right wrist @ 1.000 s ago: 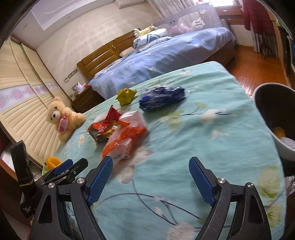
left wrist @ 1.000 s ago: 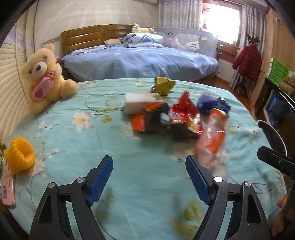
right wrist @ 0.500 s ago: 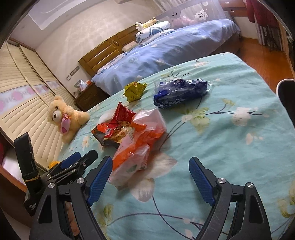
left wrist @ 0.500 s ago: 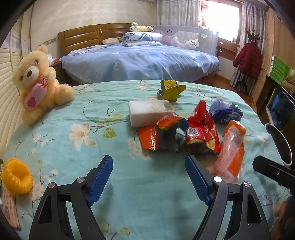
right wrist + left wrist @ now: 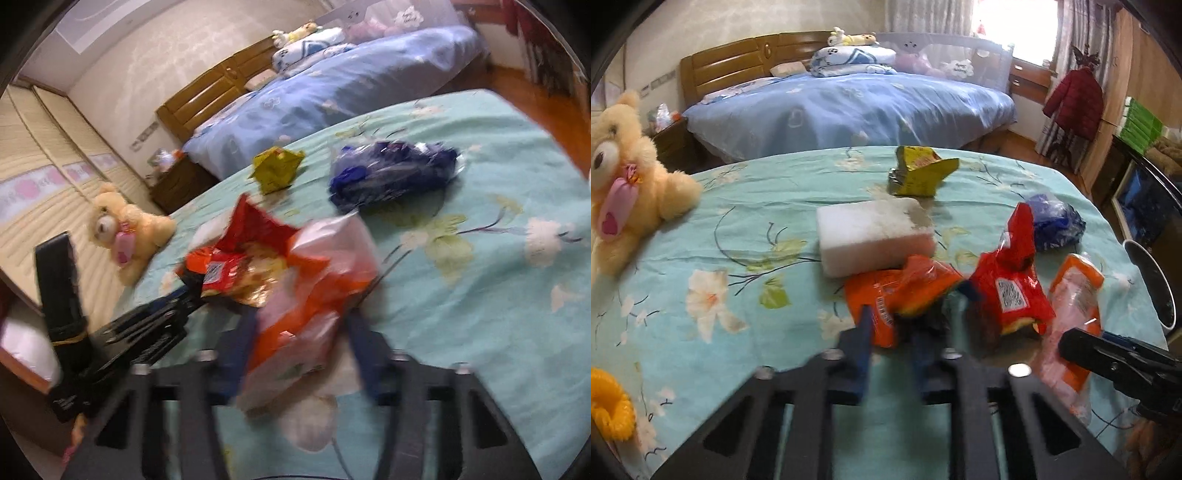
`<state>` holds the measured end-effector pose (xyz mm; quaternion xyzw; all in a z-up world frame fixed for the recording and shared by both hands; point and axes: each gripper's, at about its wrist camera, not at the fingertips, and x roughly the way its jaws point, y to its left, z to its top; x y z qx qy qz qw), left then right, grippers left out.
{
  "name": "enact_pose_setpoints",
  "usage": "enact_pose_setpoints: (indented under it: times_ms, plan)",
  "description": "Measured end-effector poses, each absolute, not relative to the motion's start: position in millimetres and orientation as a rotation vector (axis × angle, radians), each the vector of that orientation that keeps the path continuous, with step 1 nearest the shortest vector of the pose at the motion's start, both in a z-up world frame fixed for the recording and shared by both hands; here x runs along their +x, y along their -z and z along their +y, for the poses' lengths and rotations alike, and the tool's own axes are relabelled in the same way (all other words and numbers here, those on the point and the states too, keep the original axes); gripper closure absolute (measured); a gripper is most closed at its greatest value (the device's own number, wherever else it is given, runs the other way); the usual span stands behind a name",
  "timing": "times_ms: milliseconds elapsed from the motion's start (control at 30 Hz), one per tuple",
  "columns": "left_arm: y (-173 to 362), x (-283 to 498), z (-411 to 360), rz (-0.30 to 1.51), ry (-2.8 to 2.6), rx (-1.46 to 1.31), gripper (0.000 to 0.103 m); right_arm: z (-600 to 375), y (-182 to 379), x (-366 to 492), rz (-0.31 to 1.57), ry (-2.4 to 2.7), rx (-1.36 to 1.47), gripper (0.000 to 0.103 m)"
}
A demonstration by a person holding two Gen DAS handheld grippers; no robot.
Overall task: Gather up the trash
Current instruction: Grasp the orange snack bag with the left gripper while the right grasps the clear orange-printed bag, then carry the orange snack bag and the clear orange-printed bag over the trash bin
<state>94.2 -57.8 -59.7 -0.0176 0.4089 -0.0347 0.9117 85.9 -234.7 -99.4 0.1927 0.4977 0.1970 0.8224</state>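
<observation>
Blue-quilted bed (image 5: 849, 110), bright window (image 5: 1012, 29)

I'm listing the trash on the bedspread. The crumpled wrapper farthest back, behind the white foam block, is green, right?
Not green: the crumpled wrapper behind the white foam block is yellow, as the left wrist view shows. It is indeed the farthest back on the bedspread.
</observation>
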Motion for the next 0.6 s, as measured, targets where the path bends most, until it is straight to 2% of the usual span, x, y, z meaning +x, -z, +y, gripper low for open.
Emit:
enact_pose_setpoints:
  times_ms: [100,600]
  plan:
    - [54,87,-58,0.811,0.065,-0.019,0.098,-237,94,81,1.051,-0.427,0.389,0.065]
    - [40,14,-80,0.795,0.154,-0.065,0.099,-308,75,52,1.025,-0.383,0.399,0.065]
